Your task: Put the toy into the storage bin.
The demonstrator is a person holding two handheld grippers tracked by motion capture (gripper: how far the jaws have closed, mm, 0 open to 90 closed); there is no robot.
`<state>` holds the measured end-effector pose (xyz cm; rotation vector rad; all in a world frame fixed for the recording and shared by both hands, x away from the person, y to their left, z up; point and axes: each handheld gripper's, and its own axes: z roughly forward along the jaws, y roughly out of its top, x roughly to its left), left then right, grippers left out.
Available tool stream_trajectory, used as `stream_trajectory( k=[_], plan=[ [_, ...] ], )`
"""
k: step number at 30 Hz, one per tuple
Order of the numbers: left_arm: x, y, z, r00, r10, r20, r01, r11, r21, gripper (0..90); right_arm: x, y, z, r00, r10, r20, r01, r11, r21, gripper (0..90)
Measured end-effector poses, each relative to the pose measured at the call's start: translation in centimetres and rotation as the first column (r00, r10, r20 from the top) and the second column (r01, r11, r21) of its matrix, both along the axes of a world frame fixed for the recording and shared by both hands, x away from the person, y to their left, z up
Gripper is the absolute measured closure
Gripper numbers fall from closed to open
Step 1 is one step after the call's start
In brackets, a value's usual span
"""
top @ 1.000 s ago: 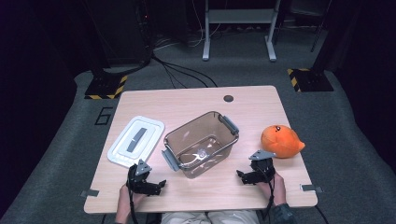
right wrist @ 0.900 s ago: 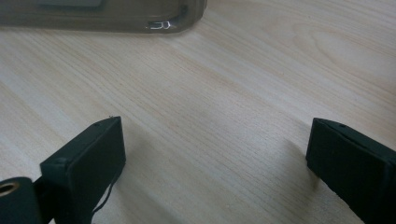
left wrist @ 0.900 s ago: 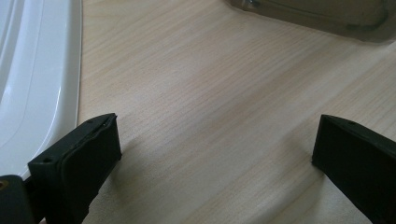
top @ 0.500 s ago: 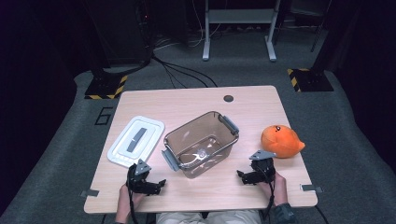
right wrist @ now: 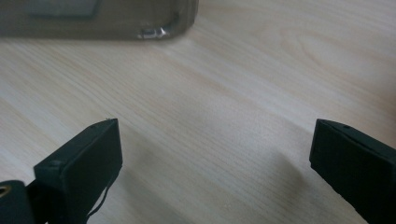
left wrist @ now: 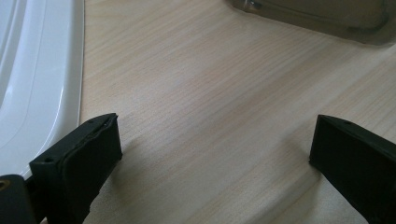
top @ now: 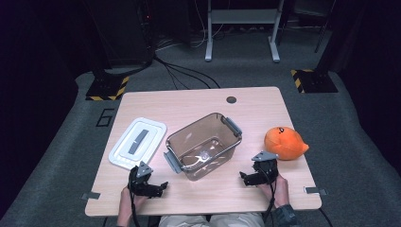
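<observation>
A clear brownish plastic container (top: 203, 144) with grey side latches stands at the table's middle. Its white lid (top: 137, 142) lies flat to the left. An orange plush toy (top: 284, 142) rests near the right edge. My left gripper (top: 158, 186) sits low at the front left, open, jaws wide over bare wood (left wrist: 210, 116); the lid's rim (left wrist: 42, 84) lies beside its left jaw. My right gripper (top: 245, 178) rests at the front right, open, nothing between its jaws, with the container's corner (right wrist: 154, 28) ahead of it.
The wooden table (top: 198, 106) has a round grommet hole (top: 231, 100) at the back. Dark floor, cables and stand bases surround it. Metal clips (top: 312, 190) stick out at the front corners.
</observation>
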<state>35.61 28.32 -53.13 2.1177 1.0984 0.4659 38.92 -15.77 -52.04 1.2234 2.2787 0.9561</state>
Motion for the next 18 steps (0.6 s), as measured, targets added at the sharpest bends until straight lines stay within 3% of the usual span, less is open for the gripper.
stream_trajectory(
  k=[8,18],
  plan=[
    [0.1,0.1,0.0,1.0,0.0,0.001,0.0,1.0,0.008,2.3,-0.4,-0.6,3.0,0.9997,0.022,0.011,-0.023,0.9997,0.003,0.0],
    [0.1,0.1,0.0,1.0,0.0,0.0,0.0,1.0,0.003,2.3,-0.7,-1.4,6.2,0.998,-0.003,0.063,0.004,0.9998,-0.019,0.0]
  ],
)
